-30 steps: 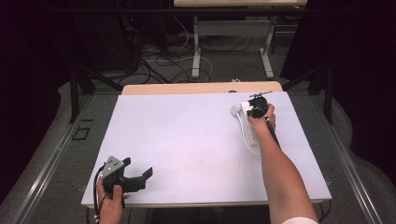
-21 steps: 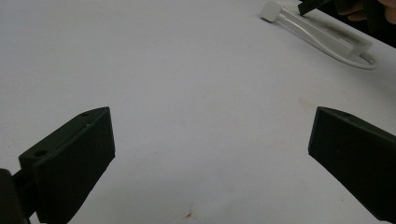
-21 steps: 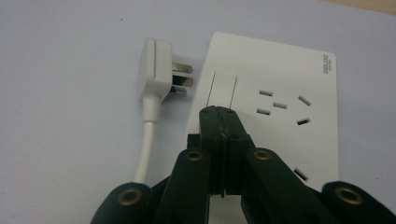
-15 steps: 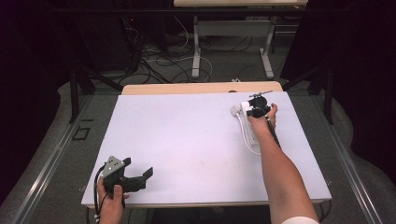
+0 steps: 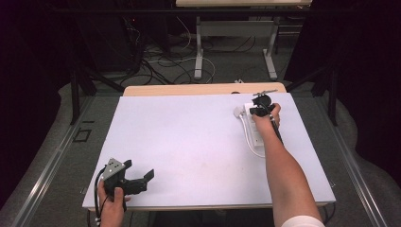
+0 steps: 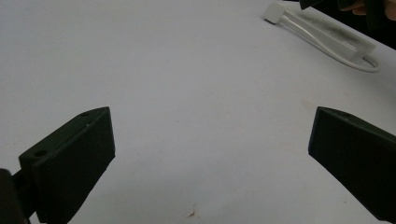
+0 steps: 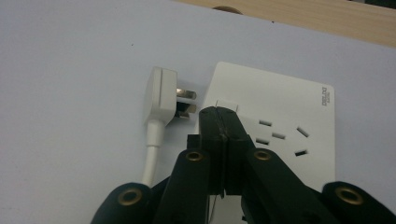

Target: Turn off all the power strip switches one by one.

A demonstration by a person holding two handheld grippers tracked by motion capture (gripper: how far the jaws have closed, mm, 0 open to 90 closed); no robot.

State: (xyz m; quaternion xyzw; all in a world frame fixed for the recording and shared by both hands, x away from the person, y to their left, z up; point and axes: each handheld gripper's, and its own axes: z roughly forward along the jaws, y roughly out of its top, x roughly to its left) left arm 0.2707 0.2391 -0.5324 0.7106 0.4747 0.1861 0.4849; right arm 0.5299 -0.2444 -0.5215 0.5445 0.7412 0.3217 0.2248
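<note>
My right gripper (image 7: 223,122) has its jaws pressed flat together on nothing, tips over the rocker switch (image 7: 227,103) on the white power strip (image 7: 289,107) at centre frame. The plug (image 7: 163,95) lies unplugged just left of the strip. I judge plugging in is still ahead. My left gripper (image 5: 142,178), jaws wide and empty, waits at lower left of the high view.
</note>
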